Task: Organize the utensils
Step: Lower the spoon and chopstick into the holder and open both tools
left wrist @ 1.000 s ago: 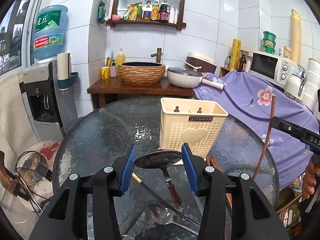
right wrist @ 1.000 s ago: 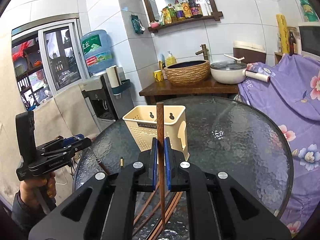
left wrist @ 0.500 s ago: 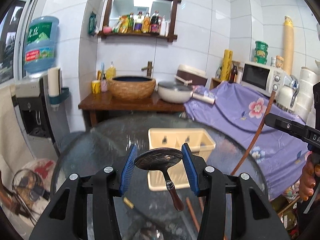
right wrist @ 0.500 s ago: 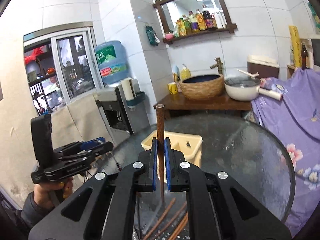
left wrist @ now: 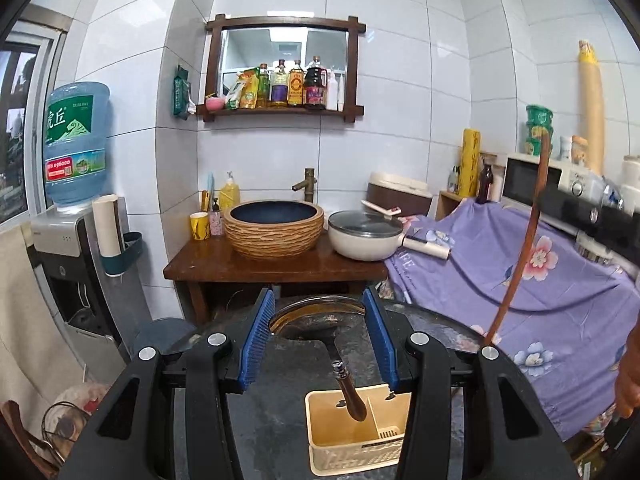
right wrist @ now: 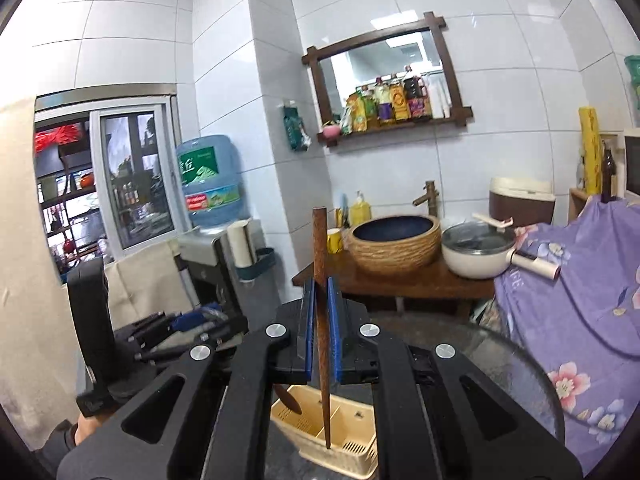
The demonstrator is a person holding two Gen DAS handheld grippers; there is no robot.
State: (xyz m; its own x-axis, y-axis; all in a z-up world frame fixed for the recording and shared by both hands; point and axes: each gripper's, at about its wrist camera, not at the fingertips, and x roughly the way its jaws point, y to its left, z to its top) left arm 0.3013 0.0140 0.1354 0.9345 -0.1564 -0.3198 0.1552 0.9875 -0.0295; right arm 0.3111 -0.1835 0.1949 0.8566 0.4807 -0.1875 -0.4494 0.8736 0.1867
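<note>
Blue-padded left tongs [left wrist: 318,344] clamp a steel ladle [left wrist: 320,318] by the bowl rim, wooden handle hanging down with its tip over the left compartment of the cream caddy [left wrist: 358,432]. Right tongs [right wrist: 320,332] are closed on a dark wooden chopstick [right wrist: 322,320], held near-vertical, lower tip over the caddy [right wrist: 332,436], seemingly near the divider; which side, can't tell. Caddy sits on the glass bench [right wrist: 500,364]. Step: both utensils poised for drop-in. Next: lower each straight down until tips clear the rim, then release; keep the two tongs from colliding over the narrow opening.
</note>
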